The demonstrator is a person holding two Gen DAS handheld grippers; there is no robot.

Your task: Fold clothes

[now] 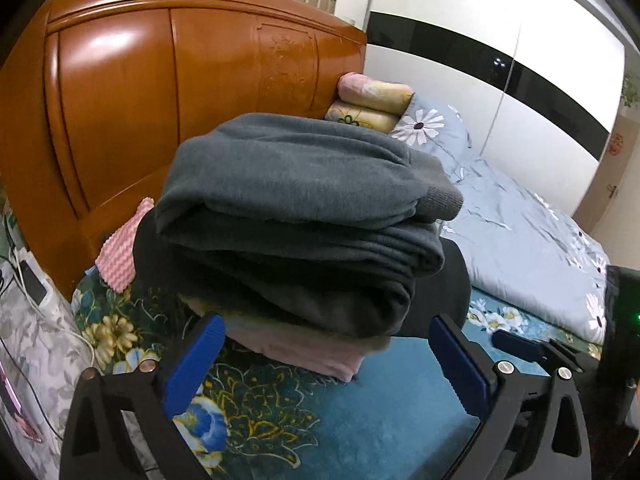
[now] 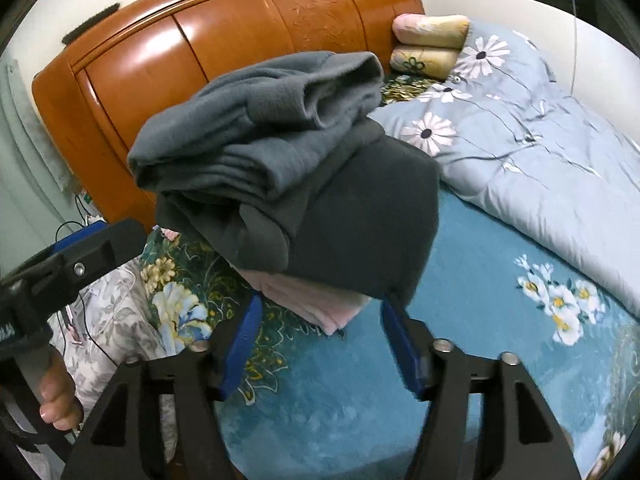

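A stack of folded clothes stands on the bed. On top lies a folded grey-green fleece garment [image 1: 296, 200], also in the right wrist view [image 2: 264, 136]. Under it is a dark grey garment [image 2: 360, 232], then a folded pale pink one [image 1: 320, 356] [image 2: 316, 300] at the bottom. My left gripper [image 1: 326, 356] is open just in front of the stack, its blue pads [image 1: 196, 364] apart and empty. My right gripper [image 2: 320, 332] is open and empty just in front of the pink layer. The left gripper also shows at the left edge of the right wrist view [image 2: 80, 252].
The bed has a teal floral sheet [image 2: 460, 300] and an orange wooden headboard [image 1: 140, 100]. A pale blue flowered quilt [image 2: 520, 140] lies at the right, rolled pillows [image 1: 372, 100] at the head. A pink striped cloth [image 1: 120, 252] lies left of the stack. Cables and a phone [image 1: 32, 284] lie at the left.
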